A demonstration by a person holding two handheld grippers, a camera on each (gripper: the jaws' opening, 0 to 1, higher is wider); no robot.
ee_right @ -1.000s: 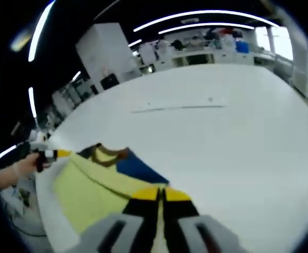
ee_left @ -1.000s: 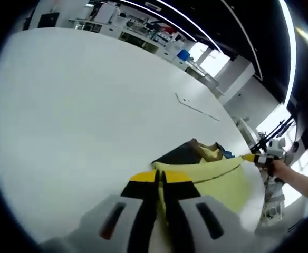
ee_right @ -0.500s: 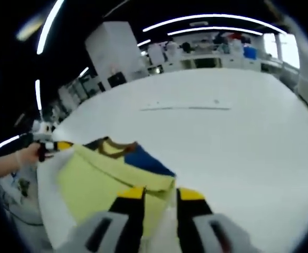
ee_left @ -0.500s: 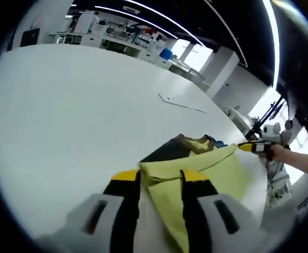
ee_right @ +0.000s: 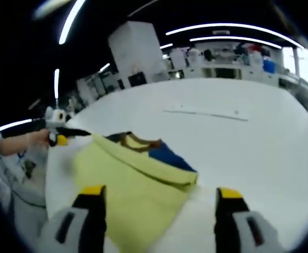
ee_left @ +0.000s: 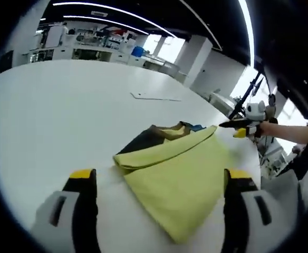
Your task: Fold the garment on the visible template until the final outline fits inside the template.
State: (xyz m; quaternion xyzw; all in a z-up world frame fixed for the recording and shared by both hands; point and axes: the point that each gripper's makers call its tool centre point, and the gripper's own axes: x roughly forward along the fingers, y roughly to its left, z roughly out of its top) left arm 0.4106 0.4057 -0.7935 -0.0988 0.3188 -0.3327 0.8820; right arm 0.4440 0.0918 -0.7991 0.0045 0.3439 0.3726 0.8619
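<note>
A yellow-green garment (ee_left: 180, 168) lies folded on the white table (ee_left: 54, 105), with a dark blue part and a brown collar (ee_left: 167, 130) showing at its far side. My left gripper (ee_left: 160, 176) stands open, its jaws wide apart on either side of the near cloth edge and nothing between them. In the right gripper view the same garment (ee_right: 127, 179) lies below my right gripper (ee_right: 162, 192), also wide open and holding nothing. Each gripper shows in the other's view at the garment's far corner: the right gripper (ee_left: 238, 127) and the left gripper (ee_right: 64, 134).
A thin pale strip (ee_left: 154, 97) lies on the table beyond the garment, also seen as the strip (ee_right: 207, 113). Benches and a white cabinet (ee_right: 135, 52) stand at the far end. A person's hand (ee_left: 280, 129) and a stand (ee_left: 272, 155) are past the table edge.
Both grippers were shut on the garment's folded edge, then opened and let it go. The cloth now lies flat and both cameras have drawn back.
</note>
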